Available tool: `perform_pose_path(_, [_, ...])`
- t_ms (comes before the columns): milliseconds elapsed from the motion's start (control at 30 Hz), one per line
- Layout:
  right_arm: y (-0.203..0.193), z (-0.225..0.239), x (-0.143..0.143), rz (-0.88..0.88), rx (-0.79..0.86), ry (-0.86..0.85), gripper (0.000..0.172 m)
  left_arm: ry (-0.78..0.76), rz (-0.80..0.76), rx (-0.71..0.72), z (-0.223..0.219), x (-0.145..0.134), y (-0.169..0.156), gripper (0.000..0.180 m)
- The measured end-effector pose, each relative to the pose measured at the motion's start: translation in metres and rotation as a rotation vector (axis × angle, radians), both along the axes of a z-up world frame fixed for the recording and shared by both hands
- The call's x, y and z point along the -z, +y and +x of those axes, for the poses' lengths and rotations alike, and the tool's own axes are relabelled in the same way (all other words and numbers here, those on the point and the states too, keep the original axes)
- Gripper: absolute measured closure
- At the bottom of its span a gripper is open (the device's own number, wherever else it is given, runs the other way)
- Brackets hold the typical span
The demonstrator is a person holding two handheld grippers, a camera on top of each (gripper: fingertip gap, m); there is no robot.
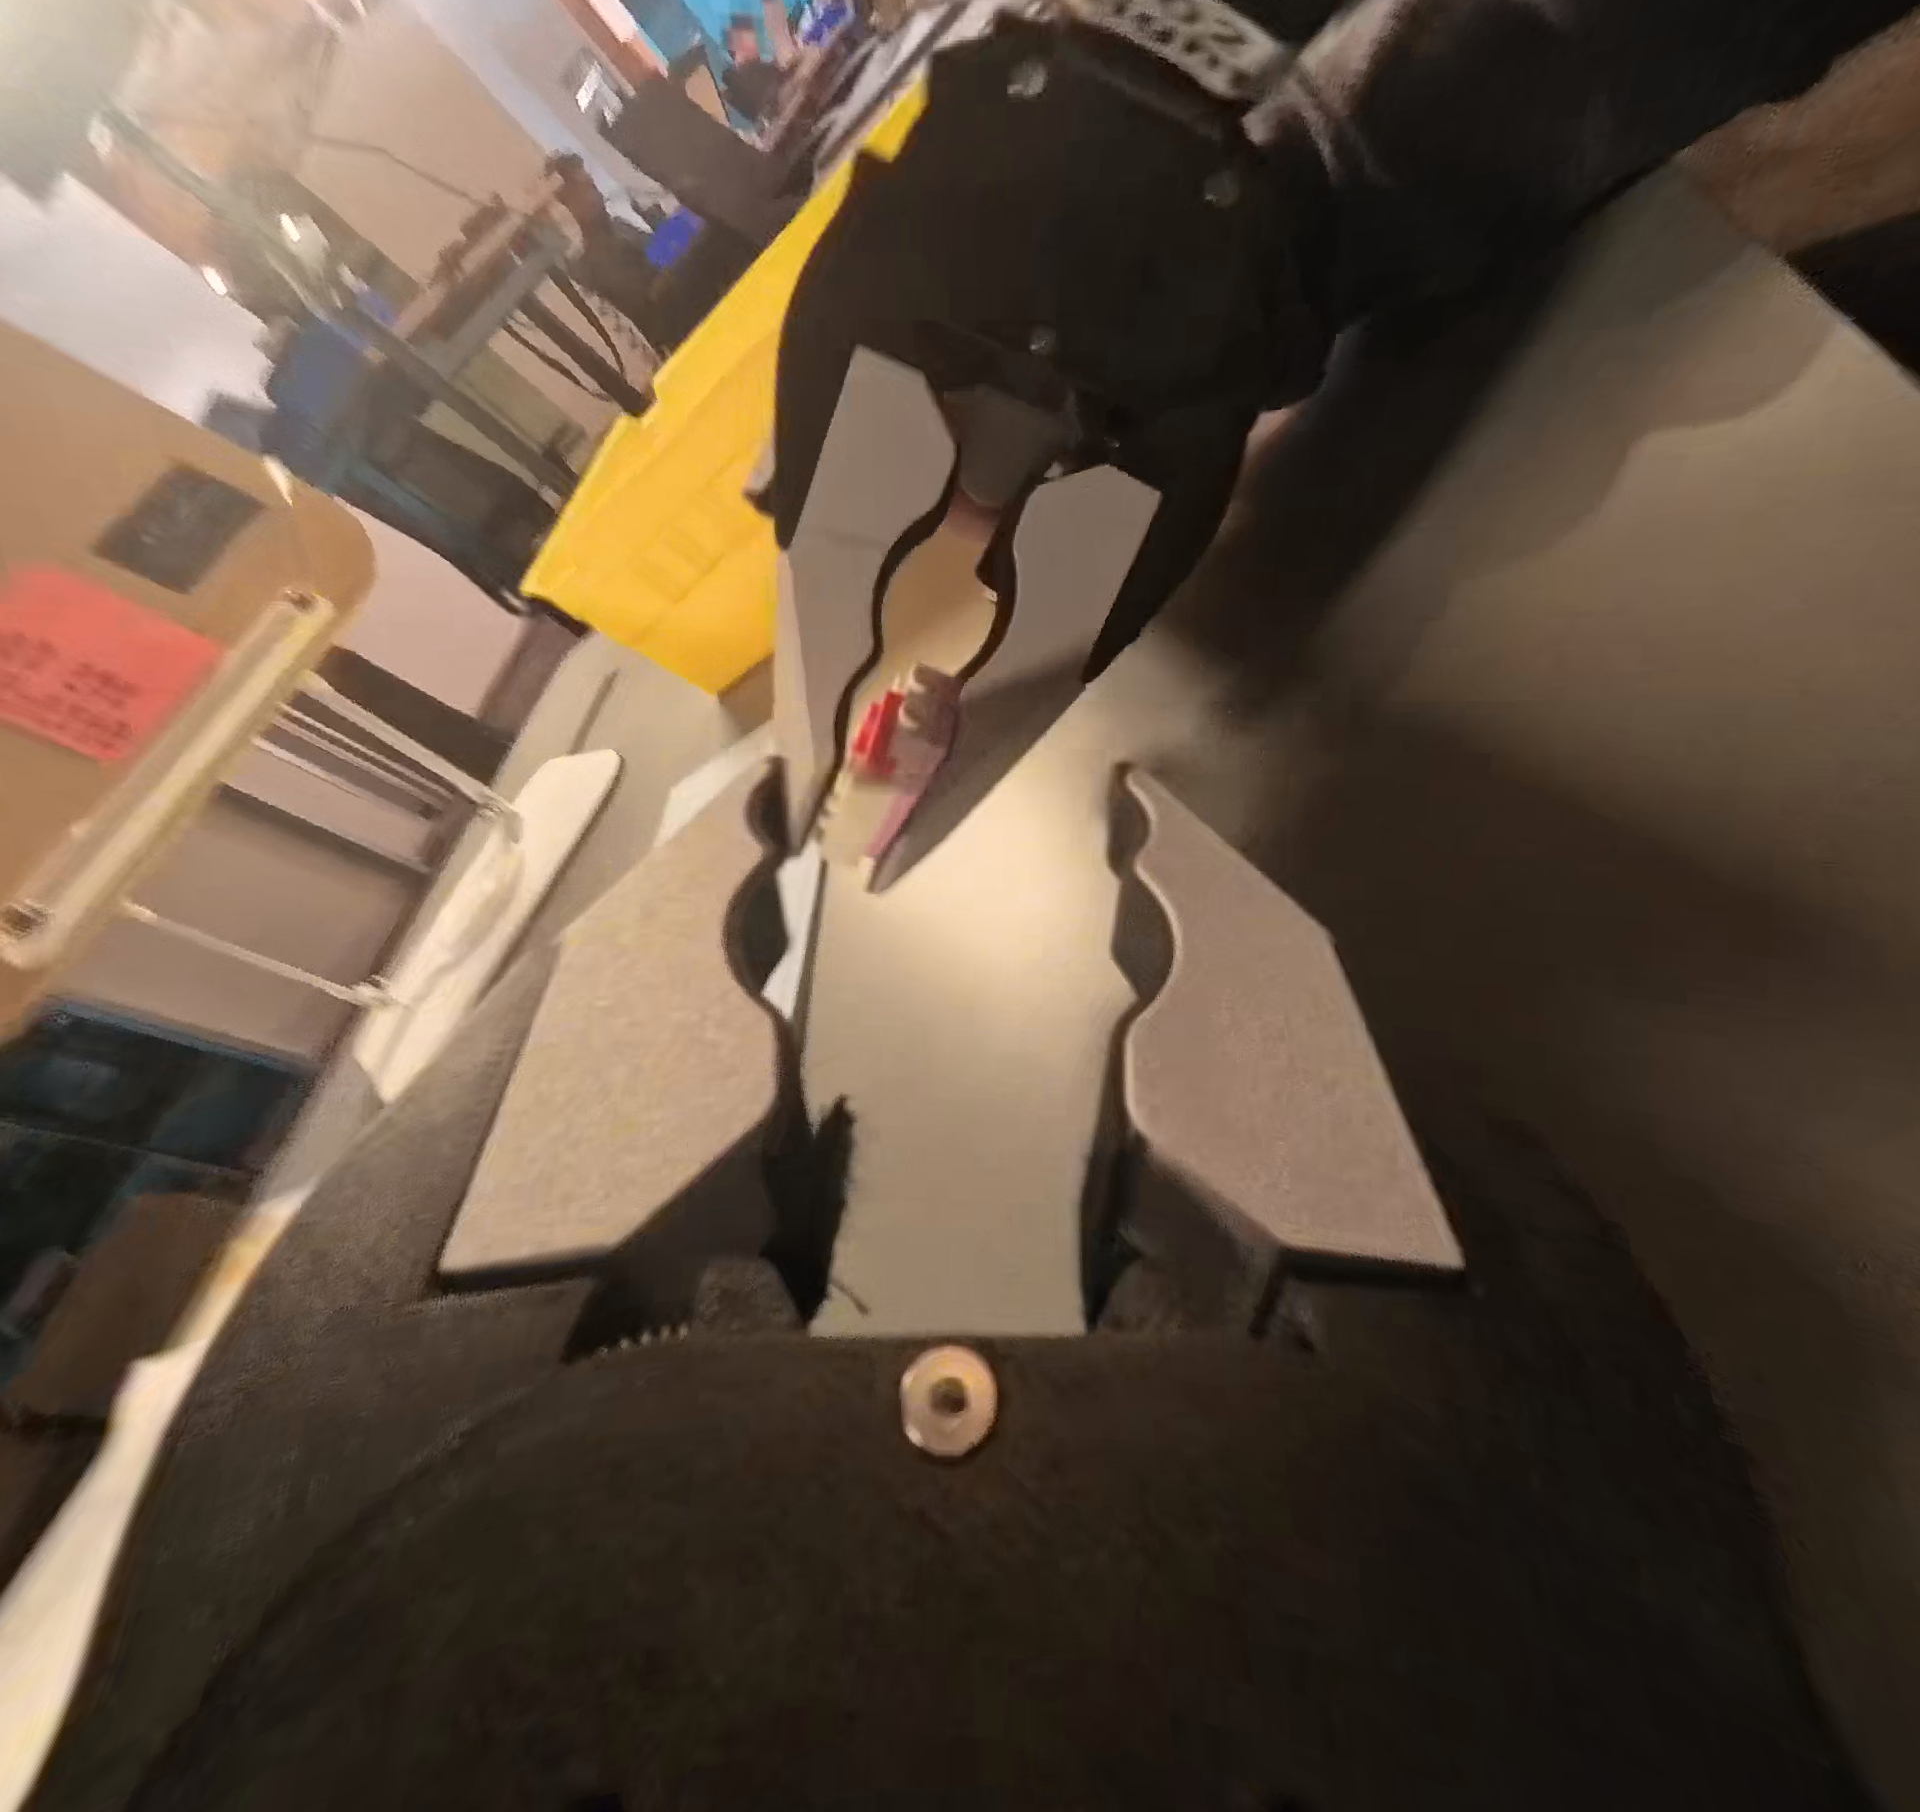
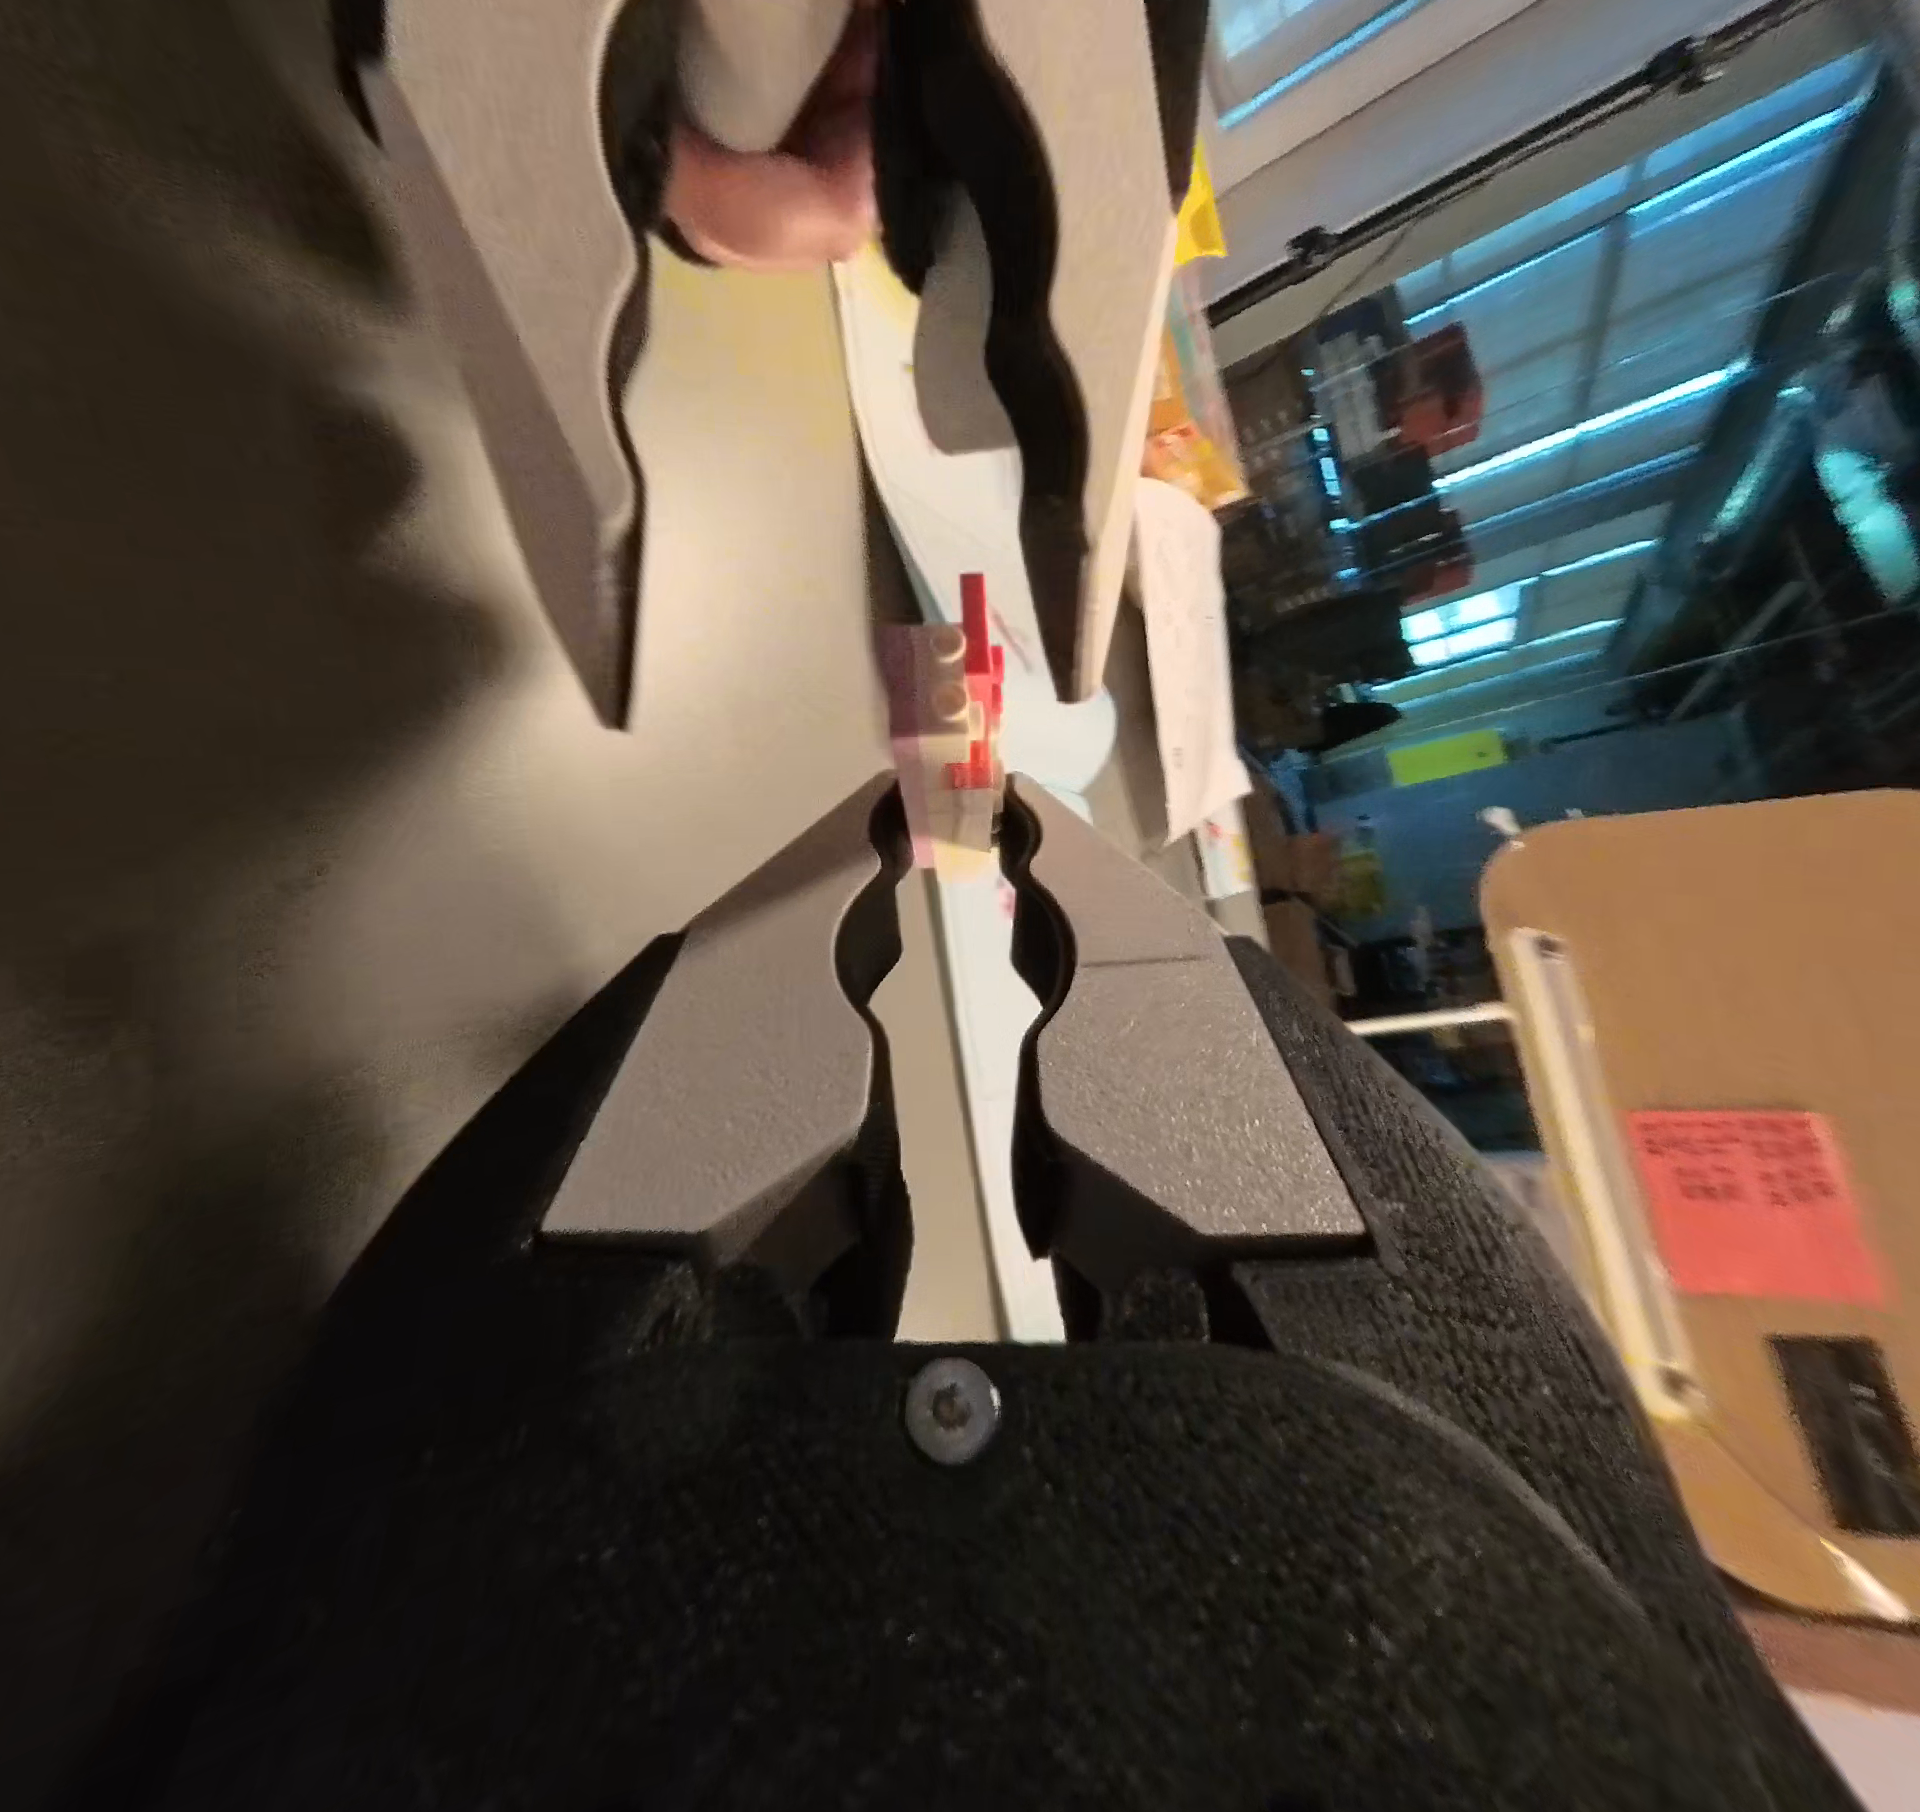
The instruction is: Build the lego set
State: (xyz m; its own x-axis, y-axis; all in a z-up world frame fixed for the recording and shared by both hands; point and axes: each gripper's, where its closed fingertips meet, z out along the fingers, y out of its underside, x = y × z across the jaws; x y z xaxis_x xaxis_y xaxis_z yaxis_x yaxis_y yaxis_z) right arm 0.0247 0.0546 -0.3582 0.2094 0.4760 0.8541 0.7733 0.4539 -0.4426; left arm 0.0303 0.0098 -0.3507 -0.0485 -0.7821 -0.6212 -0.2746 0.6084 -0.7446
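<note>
Pale grey surface (image 1: 935, 1087) is being shown beneath both claws, with blurred shelving and blue-lit racks being seen in the background. A small assembly of studded plastic bricks (image 2: 951, 723), built from purple, beige and red pieces, is being used as the landmark.

The right claw (image 2: 948, 806) is being kept nearly pressed together, and the near end of the brick assembly is being pinched between its two grey fingertips, with both pads being pressed against the bricks. From the left wrist view the same claw is being seen pointing down over the surface, with the bricks (image 1: 906, 754) being held at its tips.

The left claw (image 1: 951, 806) is being held spread wide, with nothing being gripped between its fingers; it is being kept just beside the brick assembly, on the side opposite the right claw. From the right wrist view its spread grey fingers (image 2: 1081, 474) are being seen flanking the far end of the bricks without being pressed on them.

A white sheet of paper (image 2: 971, 1087) is being seen lying on the surface under the bricks. A yellow plastic bin (image 1: 686, 505) is being seen beyond the bricks, and a brown cardboard box with a red label (image 2: 1756, 1201) is being seen well apart from them.
</note>
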Motion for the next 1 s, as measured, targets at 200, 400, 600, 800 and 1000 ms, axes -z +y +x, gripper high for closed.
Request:
perform_pose_path(200, [0.022,0.019,-0.008,0.168,0.190,-0.083,0.157,-0.074,-0.340,-0.202,0.009,-0.009,0.024,0.097])
perform_pose_path(400, [0.033,0.026,-0.015,0.274,0.326,-0.144,0.158,-0.138,-0.441,-0.351,0.014,-0.013,0.038,0.123])
perform_pose_path(600, [0.037,0.033,-0.023,0.337,0.408,-0.173,0.157,-0.130,-0.550,-0.391,0.008,-0.007,0.051,0.136])
perform_pose_path(800, [0.041,0.037,-0.025,0.383,0.472,-0.229,0.157,-0.135,-0.621,-0.375,0.015,-0.007,0.047,0.141])
perform_pose_path(1000, [0.042,0.037,-0.027,0.391,0.499,-0.235,0.158,-0.161,-0.656,-0.388,0.023,-0.009,0.045,0.143])
